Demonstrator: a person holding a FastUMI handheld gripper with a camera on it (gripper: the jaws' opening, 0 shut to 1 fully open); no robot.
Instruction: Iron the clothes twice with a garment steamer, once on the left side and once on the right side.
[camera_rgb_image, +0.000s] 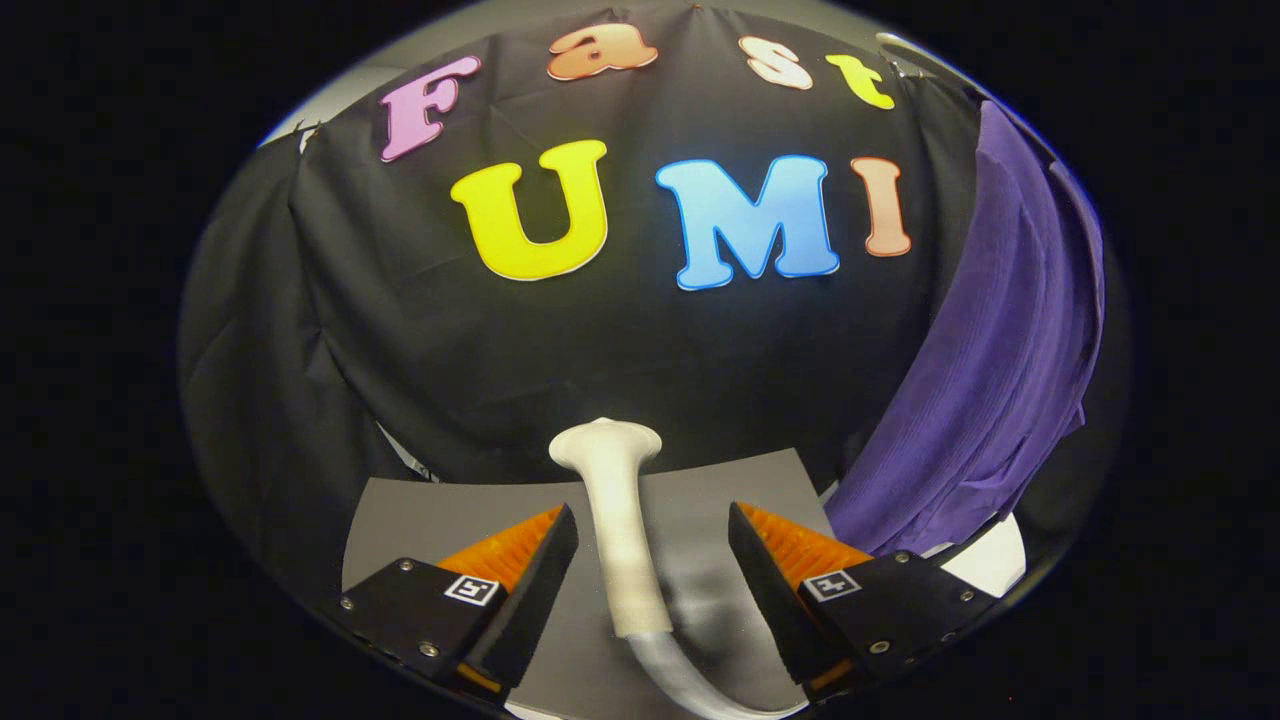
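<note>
While my gripper (652, 560) stands released, fingers apart either side of the steamer (612, 520) lying between them, I should close squarely on its handle before carrying it to the purple garment (990, 380) ahead-right.

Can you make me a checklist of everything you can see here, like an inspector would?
Surface: grey mat under the fingers.
Job's things: white steamer head lies between the fingers, untouched; purple garment hangs beyond the right finger.
Clutter: nothing seen.
Gripper: gripper open, fingers either side of the steamer handle, apart from it.
Cables: pale hose runs from the steamer's base toward the camera.
Surroundings: black cloth wall.
</note>
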